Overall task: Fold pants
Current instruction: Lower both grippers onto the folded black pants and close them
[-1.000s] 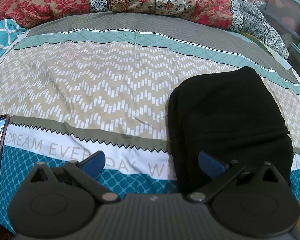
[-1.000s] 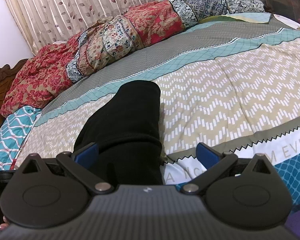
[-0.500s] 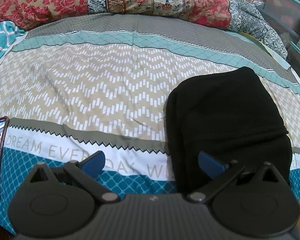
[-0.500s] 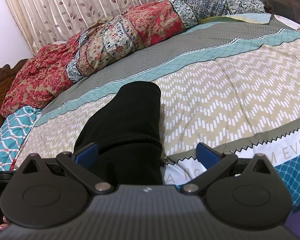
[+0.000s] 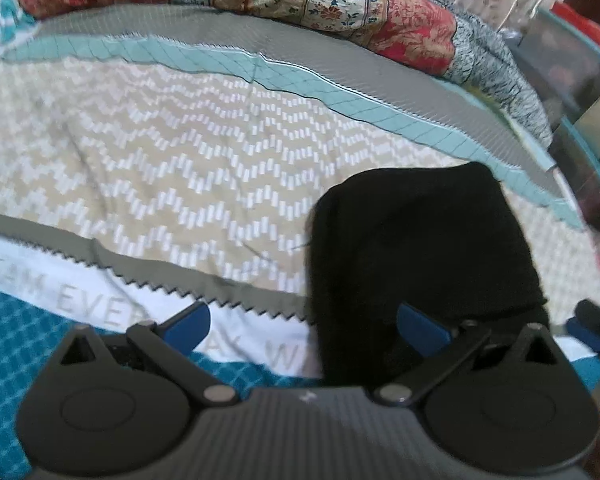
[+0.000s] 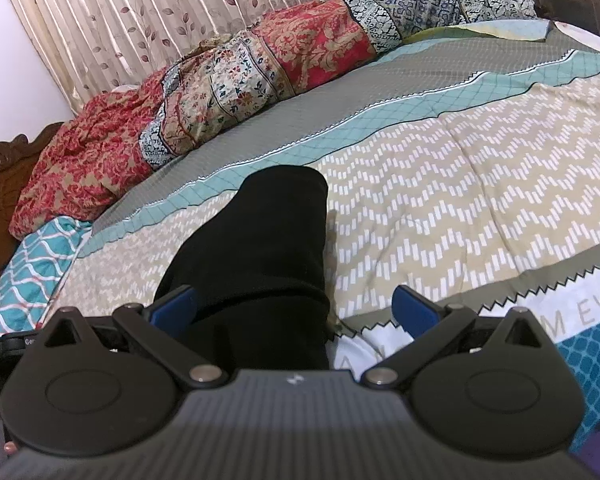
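Note:
The black pants (image 5: 416,248) lie folded into a compact stack on the patterned bedspread (image 5: 188,184), near its front edge. In the left wrist view they sit to the right, with the right blue fingertip over their near edge. My left gripper (image 5: 304,326) is open and empty. In the right wrist view the pants (image 6: 260,240) lie left of centre, between the blue fingertips. My right gripper (image 6: 294,306) is open and empty, just above the near end of the pants. The tip of the right gripper shows at the right edge of the left wrist view (image 5: 592,324).
A rumpled red and floral quilt (image 6: 228,80) lies along the far side of the bed. A teal patterned pillow (image 6: 32,264) and a carved wooden headboard (image 6: 0,184) are at the left. Curtains (image 6: 148,12) hang behind. Storage bins (image 5: 572,64) stand beside the bed.
The left gripper has swung to the right and tilted, with motion blur; the phone at the left edge has left its view. The right gripper and the pants have not moved.

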Motion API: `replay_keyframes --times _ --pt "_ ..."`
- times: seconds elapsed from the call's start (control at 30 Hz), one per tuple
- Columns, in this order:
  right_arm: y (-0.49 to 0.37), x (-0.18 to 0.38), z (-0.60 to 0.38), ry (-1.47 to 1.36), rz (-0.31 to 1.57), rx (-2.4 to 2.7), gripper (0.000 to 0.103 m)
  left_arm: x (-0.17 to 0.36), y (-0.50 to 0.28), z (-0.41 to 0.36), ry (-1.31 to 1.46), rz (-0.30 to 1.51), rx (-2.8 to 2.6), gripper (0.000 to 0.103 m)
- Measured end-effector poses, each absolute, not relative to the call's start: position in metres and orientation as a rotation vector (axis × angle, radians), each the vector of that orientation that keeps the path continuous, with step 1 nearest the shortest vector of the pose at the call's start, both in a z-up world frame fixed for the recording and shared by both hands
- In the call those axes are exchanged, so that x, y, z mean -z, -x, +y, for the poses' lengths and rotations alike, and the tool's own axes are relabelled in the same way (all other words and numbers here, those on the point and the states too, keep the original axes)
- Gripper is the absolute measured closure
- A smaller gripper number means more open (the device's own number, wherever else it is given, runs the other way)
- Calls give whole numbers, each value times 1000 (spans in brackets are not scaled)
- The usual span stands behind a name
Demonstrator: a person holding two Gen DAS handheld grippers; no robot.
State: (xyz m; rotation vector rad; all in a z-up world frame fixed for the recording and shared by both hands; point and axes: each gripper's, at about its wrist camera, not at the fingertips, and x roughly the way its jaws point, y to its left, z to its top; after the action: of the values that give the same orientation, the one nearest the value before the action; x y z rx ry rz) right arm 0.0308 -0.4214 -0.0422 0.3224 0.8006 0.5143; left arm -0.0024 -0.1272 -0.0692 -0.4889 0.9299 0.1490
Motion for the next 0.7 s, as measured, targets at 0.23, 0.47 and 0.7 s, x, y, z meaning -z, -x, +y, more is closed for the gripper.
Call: replay_keyframes --times 0.23,0.47,0.7 --pt "-51 57 -419 -380 877 -575 0 100 -25 -120 659 970 -17 0" --pt "-77 102 -425 -598 1078 -651 0 125 -34 -120 765 952 56 0" --pt "-91 116 -421 -736 1176 -797 0 134 -31 -118 865 936 148 0"
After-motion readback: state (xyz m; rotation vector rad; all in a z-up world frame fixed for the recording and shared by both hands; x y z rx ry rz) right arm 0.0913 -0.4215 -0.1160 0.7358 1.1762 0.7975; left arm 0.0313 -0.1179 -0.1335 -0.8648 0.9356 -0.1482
